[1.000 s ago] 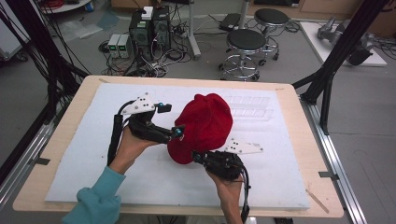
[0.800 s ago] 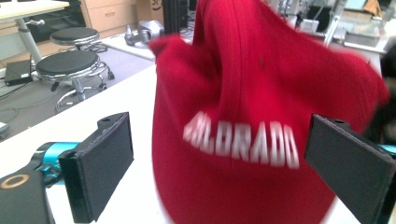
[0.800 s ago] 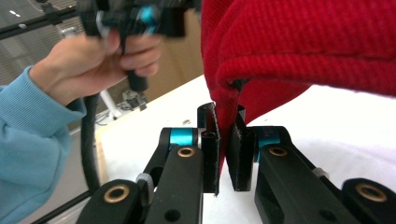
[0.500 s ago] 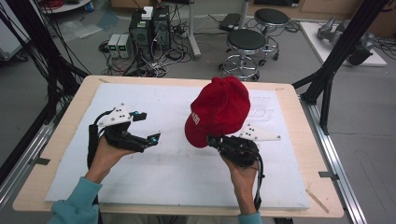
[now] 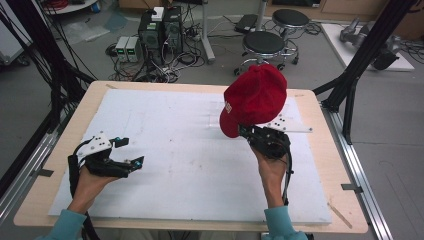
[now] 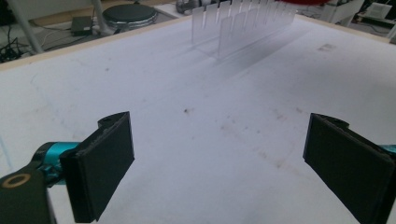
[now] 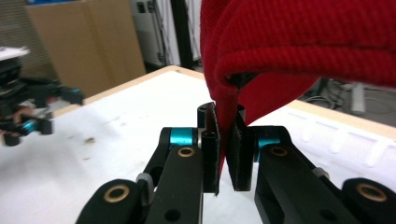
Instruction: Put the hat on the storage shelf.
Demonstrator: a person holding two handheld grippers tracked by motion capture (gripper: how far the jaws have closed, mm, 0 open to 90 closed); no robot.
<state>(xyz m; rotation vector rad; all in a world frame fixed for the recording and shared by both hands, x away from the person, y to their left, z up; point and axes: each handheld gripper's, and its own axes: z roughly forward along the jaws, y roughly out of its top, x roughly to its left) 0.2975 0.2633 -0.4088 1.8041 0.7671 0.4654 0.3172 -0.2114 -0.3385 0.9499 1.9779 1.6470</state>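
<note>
A red cap (image 5: 255,97) hangs in the air over the table's right half, held up by my right gripper (image 5: 245,131). In the right gripper view the two jaws are shut on the red cap's (image 7: 299,42) edge, with my right gripper (image 7: 225,154) pinching the fabric between its pads. My left gripper (image 5: 131,152) sits low over the white mat at the near left, open and with nothing in it. In the left gripper view my left gripper (image 6: 219,168) has its pads wide apart over bare mat.
A clear plastic rack (image 6: 238,23) with upright dividers stands on the white mat (image 5: 175,135) toward the far right, partly behind the cap. Stools (image 5: 265,45), computer boxes and cables lie beyond the far table edge. Black frame legs (image 5: 350,85) flank the table.
My left gripper let go of the cap and moved left and down toward the near left of the mat. My right gripper carried the cap up and to the right.
</note>
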